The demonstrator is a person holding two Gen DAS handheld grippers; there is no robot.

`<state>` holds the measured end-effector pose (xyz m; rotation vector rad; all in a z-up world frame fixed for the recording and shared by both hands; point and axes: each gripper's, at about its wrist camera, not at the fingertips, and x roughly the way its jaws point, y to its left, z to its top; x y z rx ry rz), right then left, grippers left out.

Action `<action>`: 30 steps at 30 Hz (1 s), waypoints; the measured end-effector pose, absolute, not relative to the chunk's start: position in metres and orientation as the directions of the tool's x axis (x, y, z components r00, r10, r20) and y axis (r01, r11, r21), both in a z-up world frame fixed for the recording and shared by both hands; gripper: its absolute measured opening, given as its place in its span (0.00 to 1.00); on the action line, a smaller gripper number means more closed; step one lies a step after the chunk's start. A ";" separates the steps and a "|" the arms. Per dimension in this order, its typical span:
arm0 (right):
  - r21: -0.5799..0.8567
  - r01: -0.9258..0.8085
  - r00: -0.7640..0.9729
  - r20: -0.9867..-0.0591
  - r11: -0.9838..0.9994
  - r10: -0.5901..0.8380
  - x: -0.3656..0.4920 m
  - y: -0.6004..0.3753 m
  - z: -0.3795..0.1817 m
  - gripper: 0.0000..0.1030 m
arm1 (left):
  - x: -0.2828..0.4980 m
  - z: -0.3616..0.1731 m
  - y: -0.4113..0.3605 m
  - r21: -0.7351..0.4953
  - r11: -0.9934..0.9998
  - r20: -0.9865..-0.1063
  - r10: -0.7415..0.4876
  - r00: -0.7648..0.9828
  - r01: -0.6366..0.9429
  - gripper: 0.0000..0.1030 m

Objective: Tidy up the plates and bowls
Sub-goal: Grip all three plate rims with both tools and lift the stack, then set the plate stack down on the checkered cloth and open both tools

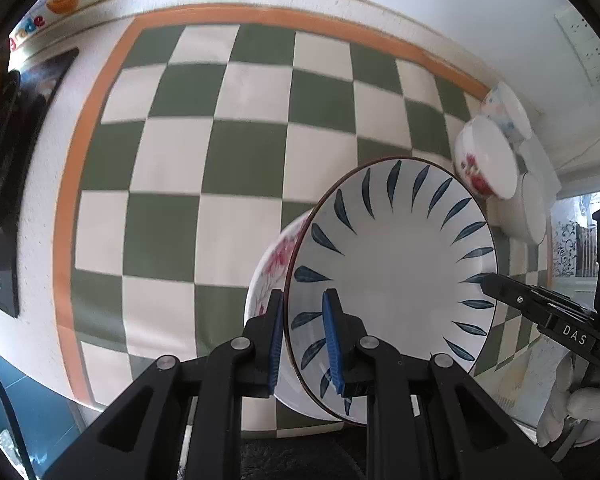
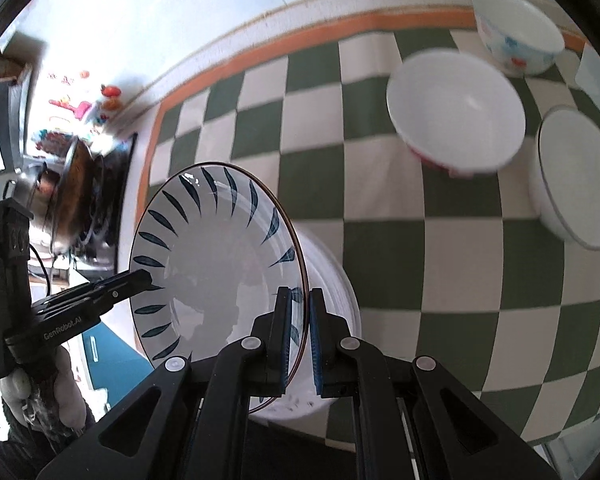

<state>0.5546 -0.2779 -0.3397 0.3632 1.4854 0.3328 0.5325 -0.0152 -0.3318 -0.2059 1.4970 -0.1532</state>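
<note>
- Over the near edge of the green and white checked cloth (image 1: 240,152), both grippers hold one plate.
- The plate (image 1: 396,264) is white with dark blue leaf marks around its rim. It is tilted up on its side.
- The left gripper (image 1: 304,344) has its blue pads clamped on the near rim of the plate, one pad on each face.
- The right gripper (image 2: 299,340) is clamped on the other side of the same rim, and its pads squeeze the plate too.
- Just behind the plate sits a white bowl with pink flowers (image 1: 276,264). I cannot tell if the plate touches it.
- Far off to the right, three more bowls stand close together on the cloth.
- One is a white bowl with a red pattern (image 2: 456,108), one is a bowl with blue and red marks (image 2: 516,36), and one is a plain white bowl with a thin dark rim (image 2: 576,176).
- A white-gloved hand (image 1: 576,408) holds the right gripper's handle.
</note>
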 end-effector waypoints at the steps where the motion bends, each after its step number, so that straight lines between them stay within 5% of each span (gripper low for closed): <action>1: 0.430 0.007 0.050 -0.902 0.903 0.429 0.552 -0.278 -0.345 0.10 | 0.530 -0.336 -0.015 -0.228 0.973 -0.972 -0.226 0.062 -0.031 0.16; 30: 0.400 -0.027 -0.043 -0.916 0.916 0.398 0.546 -0.265 -0.399 0.10 | 0.517 -0.386 -0.019 -0.170 0.980 -0.985 -0.172 -0.004 -0.106 0.16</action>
